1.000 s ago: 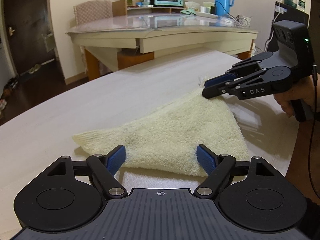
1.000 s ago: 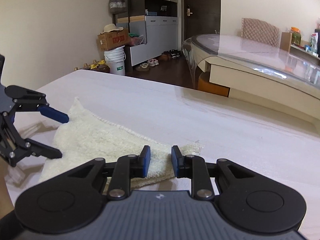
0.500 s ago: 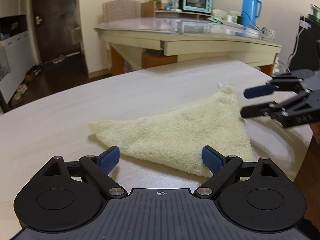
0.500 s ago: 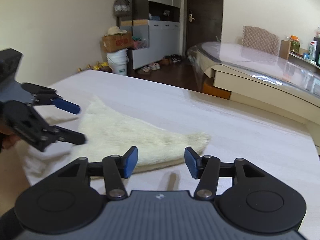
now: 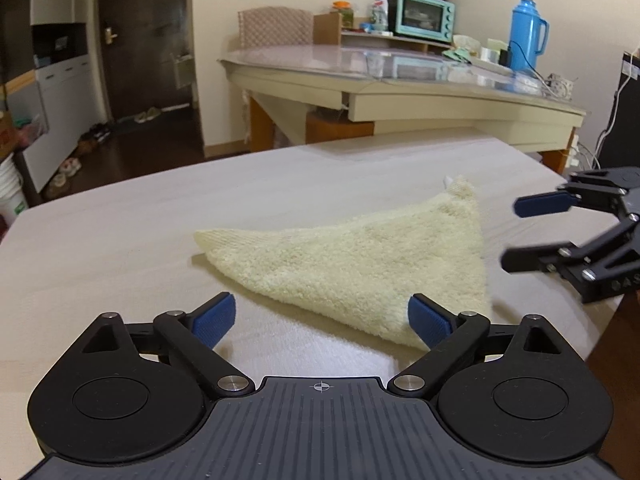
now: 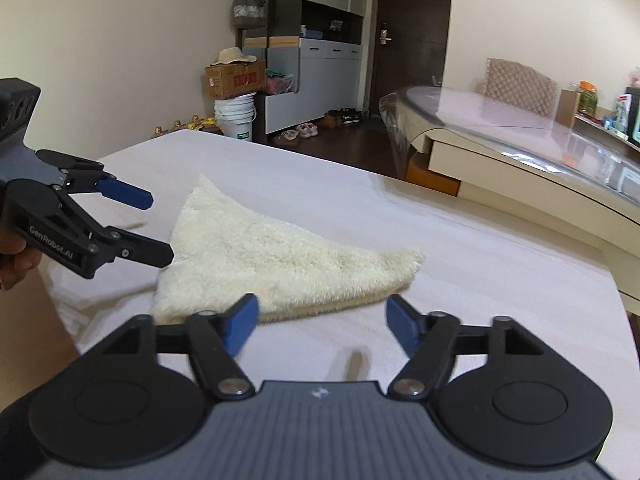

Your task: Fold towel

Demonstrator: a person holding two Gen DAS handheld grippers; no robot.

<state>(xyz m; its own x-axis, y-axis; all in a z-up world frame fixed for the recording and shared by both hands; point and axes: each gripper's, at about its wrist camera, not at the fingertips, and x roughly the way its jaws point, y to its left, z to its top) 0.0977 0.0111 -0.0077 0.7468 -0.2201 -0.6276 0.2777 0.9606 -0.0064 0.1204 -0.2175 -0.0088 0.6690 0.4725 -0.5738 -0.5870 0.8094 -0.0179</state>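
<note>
Left wrist view: a broad, pale, wood-grain table (image 5: 120, 232) fills the frame — matte and smooth. On it lies the towel (image 5: 360, 264), cream terry with a nubby pile, folded into a flat triangle, its tip toward 1 o'clock. The left claw (image 5: 320, 320) sits at 6 o'clock, black fingers spread wide, blue ribbed pads just short of the towel's near edge. At 3 o'clock the right claw (image 5: 520, 232) hangs beside the towel — spread too, gripping nothing.
</note>
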